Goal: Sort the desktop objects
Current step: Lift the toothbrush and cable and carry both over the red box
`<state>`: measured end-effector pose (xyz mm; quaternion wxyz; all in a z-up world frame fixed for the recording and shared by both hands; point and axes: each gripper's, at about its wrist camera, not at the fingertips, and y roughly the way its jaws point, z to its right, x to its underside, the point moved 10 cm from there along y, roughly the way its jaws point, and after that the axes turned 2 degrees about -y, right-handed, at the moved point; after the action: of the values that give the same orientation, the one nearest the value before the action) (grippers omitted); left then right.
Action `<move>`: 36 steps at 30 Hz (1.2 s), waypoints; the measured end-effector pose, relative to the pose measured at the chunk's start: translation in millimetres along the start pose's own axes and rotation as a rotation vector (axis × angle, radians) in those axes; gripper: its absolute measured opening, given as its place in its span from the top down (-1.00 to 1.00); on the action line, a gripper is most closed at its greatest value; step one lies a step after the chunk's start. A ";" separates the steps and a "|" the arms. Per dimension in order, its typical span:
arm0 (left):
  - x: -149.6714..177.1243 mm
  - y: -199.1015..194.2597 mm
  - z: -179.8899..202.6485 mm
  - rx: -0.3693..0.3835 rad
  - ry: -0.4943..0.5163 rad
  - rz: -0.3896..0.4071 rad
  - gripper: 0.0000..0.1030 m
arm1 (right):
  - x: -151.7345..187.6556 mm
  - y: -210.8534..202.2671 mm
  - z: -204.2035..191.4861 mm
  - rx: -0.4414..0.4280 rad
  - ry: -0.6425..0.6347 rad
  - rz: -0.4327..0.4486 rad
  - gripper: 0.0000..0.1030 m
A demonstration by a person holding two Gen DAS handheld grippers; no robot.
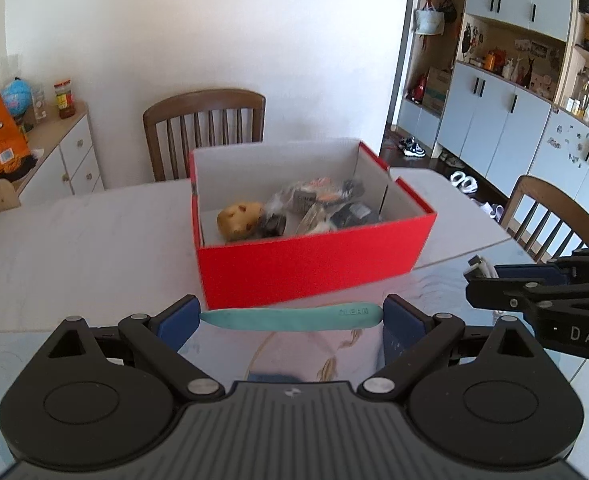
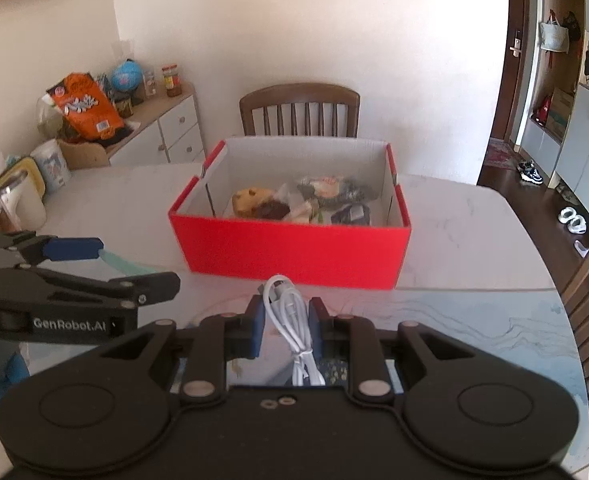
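Grippers tilt downward above the bench [image 1: 94,240], facing the red box [image 1: 314,268]. We see the left gripper [image 1: 290,318] clamping a teal tool [image 1: 294,317] crosswise, while the right gripper [image 2: 285,326] pinches a coiled white cable [image 2: 290,320].

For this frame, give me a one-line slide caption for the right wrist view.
Right gripper holds a coiled white cable before an open red box of items; left gripper alongside holds a teal tool.

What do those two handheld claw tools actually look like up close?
Both are matte black plastic. The left gripper and the right gripper each have two round discs at the base, angled link bars with silver pivot pins, and blue pads on the fingers. White lettering marks their sides, one reading GenRobot.AI. Something blue shows behind the left one, perhaps a glove.
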<state>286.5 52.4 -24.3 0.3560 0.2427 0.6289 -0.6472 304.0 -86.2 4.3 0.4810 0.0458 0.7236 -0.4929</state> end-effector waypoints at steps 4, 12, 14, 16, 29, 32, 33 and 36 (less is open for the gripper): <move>-16.6 0.7 4.4 -0.002 -0.002 0.020 -0.91 | -18.6 -2.0 3.2 -0.002 -0.015 0.032 0.56; -47.8 5.9 5.2 -0.024 -0.014 0.054 -0.91 | -47.2 3.1 9.4 -0.011 -0.028 0.061 0.56; -55.1 8.1 3.2 -0.033 -0.022 0.062 -0.91 | -54.1 3.8 10.8 -0.011 -0.032 0.073 0.56; -61.1 11.8 3.0 -0.035 -0.024 0.067 -0.91 | -59.9 4.9 12.4 -0.010 -0.033 0.081 0.56; -84.4 41.5 4.5 -0.054 -0.018 0.059 -0.91 | -85.6 24.9 29.0 0.006 -0.028 0.086 0.56; -91.0 48.7 5.6 -0.054 -0.020 0.054 -0.91 | -91.9 30.4 33.4 -0.001 -0.016 0.083 0.56; -92.8 51.1 5.5 -0.054 -0.022 0.054 -0.91 | -92.8 31.7 34.9 0.000 -0.017 0.083 0.56; -98.6 60.2 4.3 -0.066 -0.022 0.060 -0.91 | -97.7 39.1 38.1 0.000 -0.019 0.084 0.56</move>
<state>395.1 66.2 12.7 0.3897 0.2423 0.6384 -0.6179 402.0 -55.3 48.6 0.5082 0.0714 0.7163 -0.4729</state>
